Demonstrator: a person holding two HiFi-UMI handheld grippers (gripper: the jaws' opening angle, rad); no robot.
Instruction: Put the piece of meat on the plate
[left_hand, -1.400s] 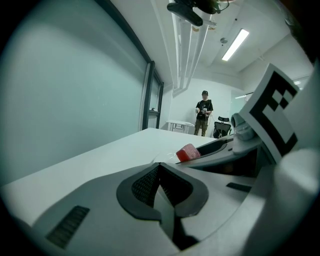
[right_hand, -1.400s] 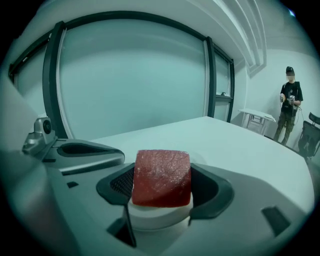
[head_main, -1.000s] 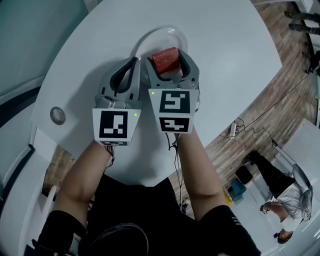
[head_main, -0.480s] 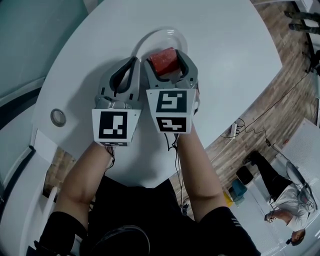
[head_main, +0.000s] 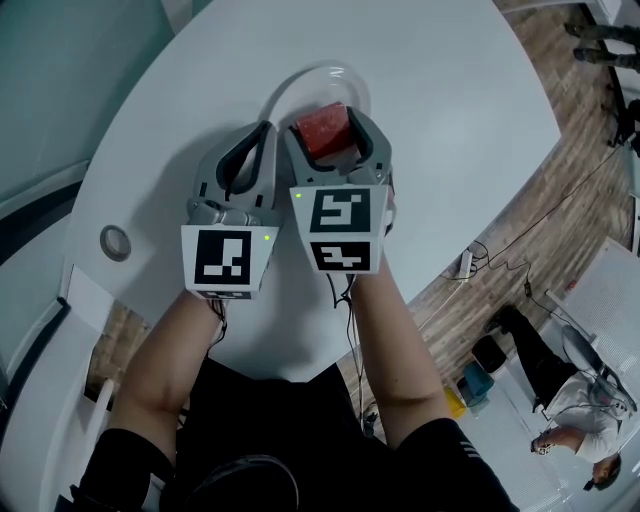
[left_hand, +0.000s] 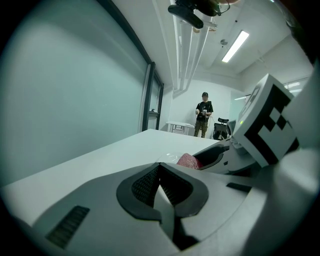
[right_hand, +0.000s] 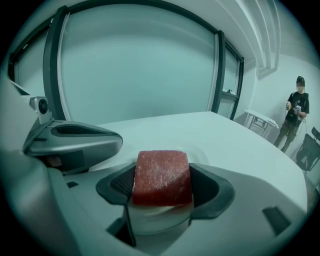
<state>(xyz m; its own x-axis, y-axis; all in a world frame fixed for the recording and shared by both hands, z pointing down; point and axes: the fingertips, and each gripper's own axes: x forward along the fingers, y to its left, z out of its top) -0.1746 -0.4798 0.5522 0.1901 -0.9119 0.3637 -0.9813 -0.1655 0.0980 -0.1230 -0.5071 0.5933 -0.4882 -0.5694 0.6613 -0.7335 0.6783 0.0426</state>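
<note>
Right gripper view: right gripper (right_hand: 162, 182) fingers (right_hand: 212, 189) clamp meat (right_hand: 161, 175) over plate (head_main: 335, 72); left gripper (left_hand: 160, 182) fingers (left_hand: 142, 184) together.

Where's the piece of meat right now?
The meat sits clamped in the right gripper, mid head view, over the clear plate, beside the left gripper.

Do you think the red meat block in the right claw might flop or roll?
Probably stiff: the red rectangular block of meat shows square edges in the right claw. Flat faces suggest it won't roll on the clear plate.
</note>
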